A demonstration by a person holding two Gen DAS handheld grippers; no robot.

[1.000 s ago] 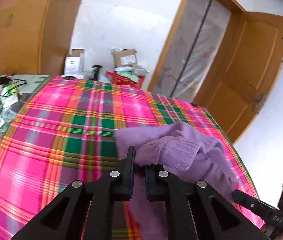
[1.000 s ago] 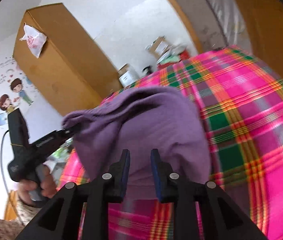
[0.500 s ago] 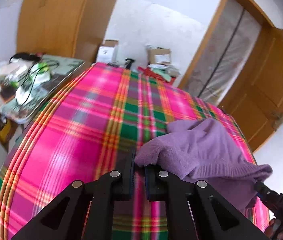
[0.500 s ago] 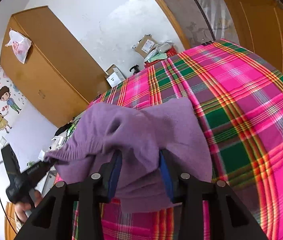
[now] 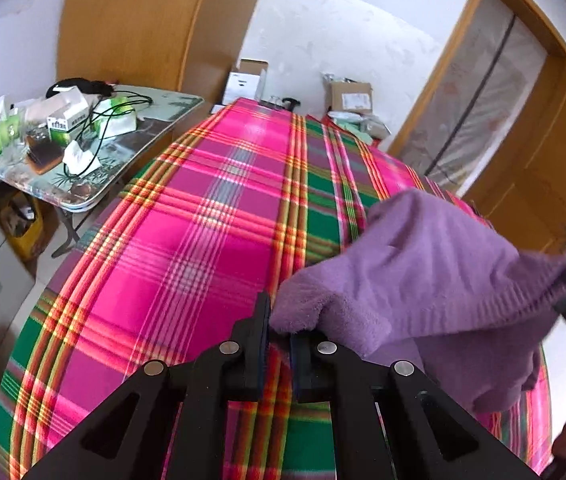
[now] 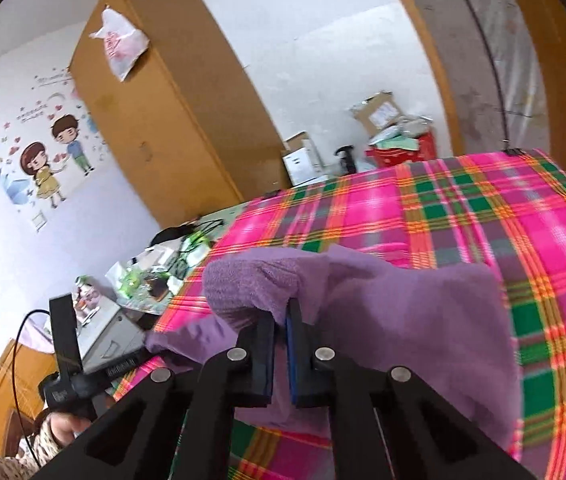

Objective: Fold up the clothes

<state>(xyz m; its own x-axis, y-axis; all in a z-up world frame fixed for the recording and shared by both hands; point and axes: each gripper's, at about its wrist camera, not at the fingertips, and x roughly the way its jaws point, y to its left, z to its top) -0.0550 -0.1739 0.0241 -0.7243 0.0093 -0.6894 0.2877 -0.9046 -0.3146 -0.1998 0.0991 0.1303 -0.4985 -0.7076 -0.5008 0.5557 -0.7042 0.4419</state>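
**Both tongs clamping the purple garment, mid-fold**

Left gripper is pinching one fluffy corner of the purple garment, jaws nearly closed on the cloth. Right gripper is clenched too, jaws almost together with a fold of the same garment between the pads. From the left view I'm only seeing the right gripper's tip at the far cuff, blurred.

Garment is hanging between my two tongs, bunched and partly lifted, lower part draping onto the plaid bedspread, near its right side.

How I'm judging the step should go:
- keeping both pinches tight, fleece looks thick and springy, so likely to slip
- pulling the two corners apart until the edge between them is taut, no sag
- lowering it flat onto the open pink area before folding over
- staying clear of the cluttered side table
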